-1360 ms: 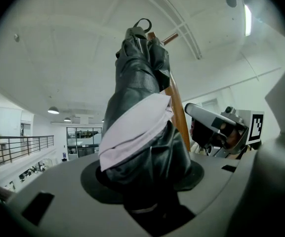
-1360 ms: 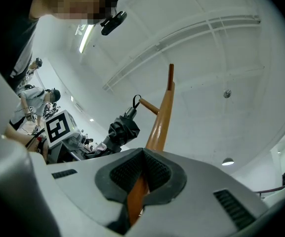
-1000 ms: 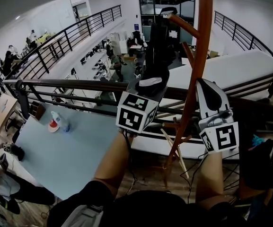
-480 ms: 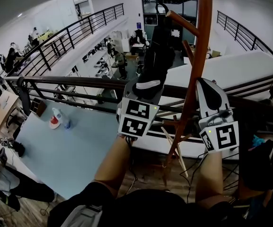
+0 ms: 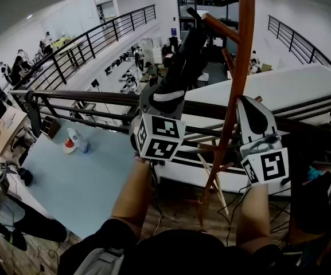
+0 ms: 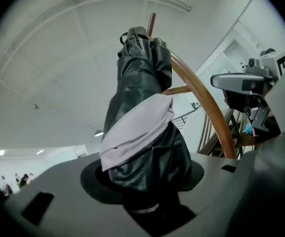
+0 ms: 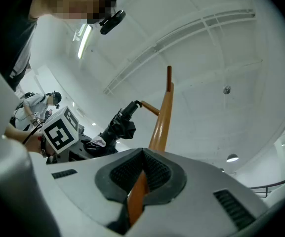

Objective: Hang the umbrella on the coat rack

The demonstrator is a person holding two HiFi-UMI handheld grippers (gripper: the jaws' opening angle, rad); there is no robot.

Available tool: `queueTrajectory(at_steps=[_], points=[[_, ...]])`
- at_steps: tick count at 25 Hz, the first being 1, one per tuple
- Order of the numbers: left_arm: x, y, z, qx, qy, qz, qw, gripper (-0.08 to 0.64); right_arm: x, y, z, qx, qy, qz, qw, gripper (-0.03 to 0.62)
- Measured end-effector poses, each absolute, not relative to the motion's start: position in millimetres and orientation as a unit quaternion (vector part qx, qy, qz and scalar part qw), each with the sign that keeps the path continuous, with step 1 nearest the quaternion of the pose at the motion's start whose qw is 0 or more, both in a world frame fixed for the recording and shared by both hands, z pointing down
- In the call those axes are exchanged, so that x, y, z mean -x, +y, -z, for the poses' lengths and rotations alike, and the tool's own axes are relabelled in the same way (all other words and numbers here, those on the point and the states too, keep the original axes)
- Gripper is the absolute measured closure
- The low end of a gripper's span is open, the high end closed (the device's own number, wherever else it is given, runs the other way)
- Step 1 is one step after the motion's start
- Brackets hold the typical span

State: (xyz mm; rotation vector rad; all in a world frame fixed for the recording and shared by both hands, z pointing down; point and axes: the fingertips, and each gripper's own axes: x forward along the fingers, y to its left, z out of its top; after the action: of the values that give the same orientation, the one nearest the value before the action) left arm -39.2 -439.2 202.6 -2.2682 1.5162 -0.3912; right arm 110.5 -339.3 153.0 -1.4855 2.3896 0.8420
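Observation:
A folded black umbrella [image 5: 185, 62] with a pale strap [image 5: 168, 94] round it stands up out of my left gripper [image 5: 166, 101], which is shut on its lower part. It leans up and to the right, and its top end sits at the tip of an upper peg [image 5: 219, 28] of the brown wooden coat rack [image 5: 242, 67]. In the left gripper view the umbrella [image 6: 140, 98] fills the jaws of the left gripper [image 6: 144, 181], with the peg [image 6: 201, 95] just behind. My right gripper [image 5: 241, 109] is shut on the rack's pole [image 7: 161, 125]. The right gripper [image 7: 141, 181] sees the umbrella [image 7: 116, 126] meet the peg.
A black railing [image 5: 85, 99] runs across just beyond the rack, with an open hall of desks and people far below. A light blue table [image 5: 73, 176] with bottles lies at lower left. A black bag [image 5: 317, 196] hangs at the right.
My left gripper has shifted left and rolled, so the umbrella now leans more to the right toward the peg. The right gripper has stayed on the pole.

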Motion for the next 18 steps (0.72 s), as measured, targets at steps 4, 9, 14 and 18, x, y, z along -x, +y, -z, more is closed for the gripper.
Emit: queueTrajectory(at_steps=[4, 9, 14, 18], points=[[35.9, -437.9, -199.9, 0.811, 0.528, 0.154, 0.197, 0.324, -111.0, -336.3, -150.8, 0.502, 0.81, -0.284, 0.105, 0.561], [34.2, -438.6, -205.5, 0.811, 0.522, 0.176, 0.199, 0.322, -110.3, -335.0, -150.7, 0.501, 0.81, -0.285, 0.106, 0.562], [39.3, -429.8, -196.2, 0.823, 0.509, 0.155, 0.201, 0.322, -109.9, -334.2, -152.0, 0.501, 0.811, -0.284, 0.105, 0.561], [20.0, -414.2, -180.6, 0.878, 0.425, 0.11, 0.192, 0.322, -111.6, -336.8, -154.4, 0.5, 0.812, -0.282, 0.105, 0.561]])
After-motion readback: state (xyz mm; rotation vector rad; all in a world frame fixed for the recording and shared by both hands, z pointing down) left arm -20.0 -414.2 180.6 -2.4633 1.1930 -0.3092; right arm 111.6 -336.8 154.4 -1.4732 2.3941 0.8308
